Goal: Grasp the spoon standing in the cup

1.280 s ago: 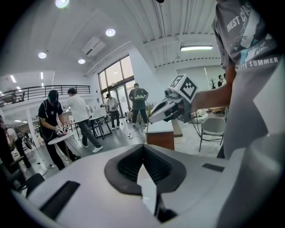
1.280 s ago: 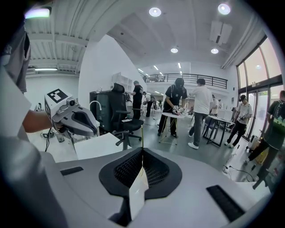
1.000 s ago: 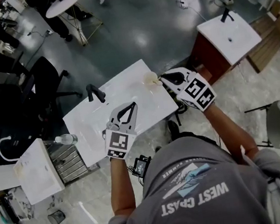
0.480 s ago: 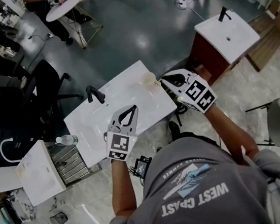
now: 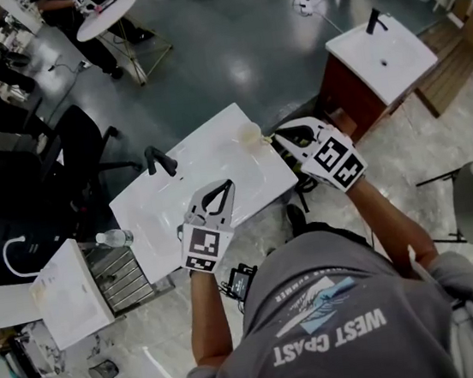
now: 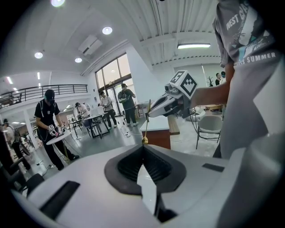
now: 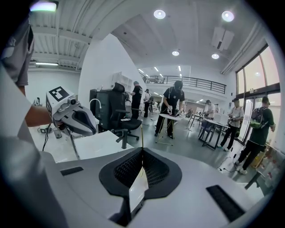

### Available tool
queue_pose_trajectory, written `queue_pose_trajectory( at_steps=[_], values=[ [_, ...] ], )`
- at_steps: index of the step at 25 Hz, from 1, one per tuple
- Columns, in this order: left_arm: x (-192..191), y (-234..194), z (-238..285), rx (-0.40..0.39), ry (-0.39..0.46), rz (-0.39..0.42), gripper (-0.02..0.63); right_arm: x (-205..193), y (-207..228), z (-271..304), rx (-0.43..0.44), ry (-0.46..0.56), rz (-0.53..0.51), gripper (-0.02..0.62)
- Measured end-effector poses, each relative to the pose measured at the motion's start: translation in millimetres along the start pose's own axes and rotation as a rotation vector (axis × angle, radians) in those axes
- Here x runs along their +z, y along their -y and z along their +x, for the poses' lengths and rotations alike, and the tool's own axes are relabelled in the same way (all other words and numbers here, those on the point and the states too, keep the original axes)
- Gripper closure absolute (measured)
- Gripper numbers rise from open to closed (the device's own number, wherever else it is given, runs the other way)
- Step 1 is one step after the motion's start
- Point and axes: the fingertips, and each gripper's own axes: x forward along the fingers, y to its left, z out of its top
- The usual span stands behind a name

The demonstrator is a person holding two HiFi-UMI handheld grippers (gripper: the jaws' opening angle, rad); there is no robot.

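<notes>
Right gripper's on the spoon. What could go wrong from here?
The right gripper pinches the thin spoon only at its jaw tips, so it may swivel or slip. The cup stands near the edge of the white top; a slanted pull could tip it off.

We see our left gripper [image 6: 143, 146] with its jaws closed together, nothing between them. Just past their tips hangs the bowl of a thin golden spoon [image 6: 145, 140], its handle pinched higher up by our right gripper [image 6: 151, 114]. Behind stand a reddish cabinet [image 6: 160, 137] and a chair [image 6: 209, 125]; a person in black [image 6: 46, 118] works farther off.
</notes>
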Motion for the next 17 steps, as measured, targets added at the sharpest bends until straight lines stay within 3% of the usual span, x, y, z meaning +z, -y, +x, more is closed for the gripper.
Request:
queue_pose_trajectory(
  at_steps=[17],
  values=[
    [-8.4, -2.9, -1.1, 0.003, -0.010, -0.020, 0.604, 1.8, -1.6, 8.4, 0.011, -0.003, 0.004, 0.561]
  ],
)
